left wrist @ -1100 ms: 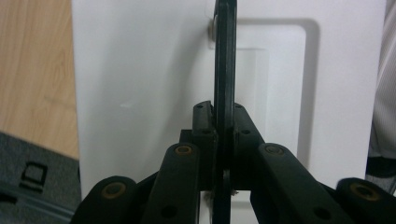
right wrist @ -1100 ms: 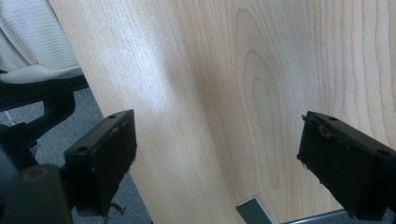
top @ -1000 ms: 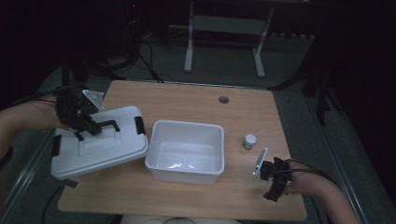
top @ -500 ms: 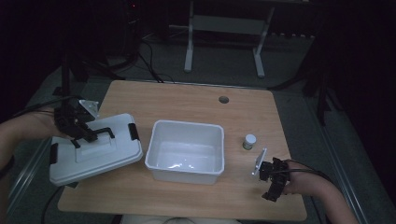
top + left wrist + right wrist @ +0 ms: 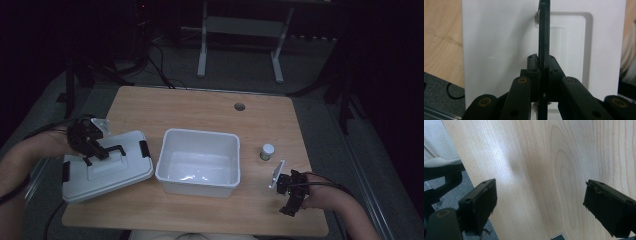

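High view: left tongs (image 5: 95, 152) clamped on black handle (image 5: 111, 150) of white lid (image 5: 107, 167), near-left on tabletop (image 5: 200, 107). Open white bin (image 5: 198, 162) centre. Small jar (image 5: 267, 151) right. Right tongs (image 5: 291, 197) apart, near-right, empty.

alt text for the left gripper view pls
The left gripper is shut on the thin black handle of a white lid, seen edge-on between its jaws. Wooden table shows at the left.
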### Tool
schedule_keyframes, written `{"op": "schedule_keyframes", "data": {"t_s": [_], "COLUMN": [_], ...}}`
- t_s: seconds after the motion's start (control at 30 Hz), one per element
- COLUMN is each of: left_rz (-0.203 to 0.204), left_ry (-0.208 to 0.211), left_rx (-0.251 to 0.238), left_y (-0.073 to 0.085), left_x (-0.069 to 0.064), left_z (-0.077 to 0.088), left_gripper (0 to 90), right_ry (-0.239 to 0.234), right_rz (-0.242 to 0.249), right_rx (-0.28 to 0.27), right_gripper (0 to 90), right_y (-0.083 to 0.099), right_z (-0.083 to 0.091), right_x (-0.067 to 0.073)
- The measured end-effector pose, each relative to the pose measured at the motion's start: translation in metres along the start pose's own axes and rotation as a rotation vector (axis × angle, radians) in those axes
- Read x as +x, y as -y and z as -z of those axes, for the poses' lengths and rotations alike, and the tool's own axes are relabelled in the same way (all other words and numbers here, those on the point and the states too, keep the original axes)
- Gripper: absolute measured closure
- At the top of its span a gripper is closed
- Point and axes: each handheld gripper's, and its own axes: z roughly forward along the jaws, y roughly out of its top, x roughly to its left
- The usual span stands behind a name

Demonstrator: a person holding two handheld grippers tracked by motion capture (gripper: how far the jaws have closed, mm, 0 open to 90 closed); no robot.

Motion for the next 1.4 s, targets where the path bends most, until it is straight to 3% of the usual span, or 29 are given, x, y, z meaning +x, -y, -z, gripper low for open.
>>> {"op": "schedule_keyframes", "data": {"t_s": [0.5, 1.0, 1.07, 1.1, 1.13, 1.2, 1.27, 1.4], "left_rz": [0.000, 0.000, -0.012, -0.013, 0.005, 0.000, 0.044, 0.085], "left_ry": [0.033, 0.068, 0.048, 0.030, 0.039, 0.007, 0.007, 0.010], "left_rx": [0.017, 0.020, 0.029, 0.024, 0.016, 0.013, 0.009, 0.018], "left_y": [0.000, -0.003, -0.004, -0.004, -0.004, -0.004, -0.003, -0.002], "left_x": [0.011, 0.014, 0.013, 0.012, 0.013, 0.013, 0.015, 0.015], "left_z": [-0.054, -0.074, -0.073, -0.072, -0.071, -0.067, -0.064, -0.061], "left_gripper": [83.4, 83.3, 82.2, 75.3, 64.2, 57.4, 41.1, 33.1], "right_ry": [-0.006, -0.005, -0.006, -0.002, 0.000, -0.005, -0.004, 0.001], "right_rz": [0.002, -0.010, -0.014, -0.014, -0.015, -0.022, -0.020, -0.022], "right_rx": [-0.009, -0.021, -0.023, -0.024, -0.025, -0.031, -0.030, -0.038], "right_gripper": [11.1, 11.1, 11.1, 11.1, 11.1, 11.1, 11.1, 11.1], "right_y": [-0.001, 0.005, 0.006, 0.006, 0.007, 0.007, 0.008, 0.008], "right_z": [-0.004, -0.005, -0.003, -0.003, -0.002, -0.001, -0.001, 0.001], "right_x": [-0.001, -0.002, -0.003, -0.003, -0.003, -0.004, -0.005, -0.011]}}
